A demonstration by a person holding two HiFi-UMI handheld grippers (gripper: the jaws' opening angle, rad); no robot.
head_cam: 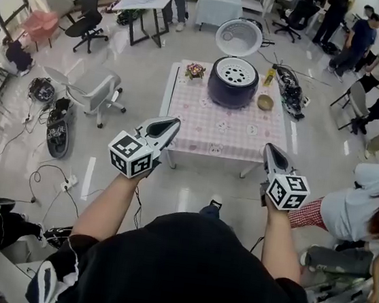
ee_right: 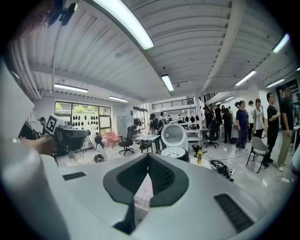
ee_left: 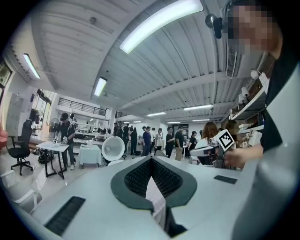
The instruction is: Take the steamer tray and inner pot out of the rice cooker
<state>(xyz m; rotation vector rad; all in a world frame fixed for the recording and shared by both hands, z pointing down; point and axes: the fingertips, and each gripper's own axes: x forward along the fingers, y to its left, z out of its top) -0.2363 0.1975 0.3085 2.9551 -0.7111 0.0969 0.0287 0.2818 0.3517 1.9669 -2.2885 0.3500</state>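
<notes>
The rice cooker (head_cam: 233,84), with the steamer tray (head_cam: 235,71) seated in it, is set at the tabletop's (head_cam: 206,125) far edge. It lies ahead, between the left tongs (head_cam: 171,123) and right tongs (head_cam: 270,150), both clenched empty before the near edge.

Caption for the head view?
Left gripper and right gripper, shut and empty, held before the table bearing the open rice cooker, steamer tray inside.

No legible text, brand or number. Only coded black-and-white squares, no letters: on left cube (head_cam: 132,154) of left gripper (head_cam: 171,122) and right cube (head_cam: 287,192) of right gripper (head_cam: 270,149), both on near side of table (head_cam: 199,125).
</notes>
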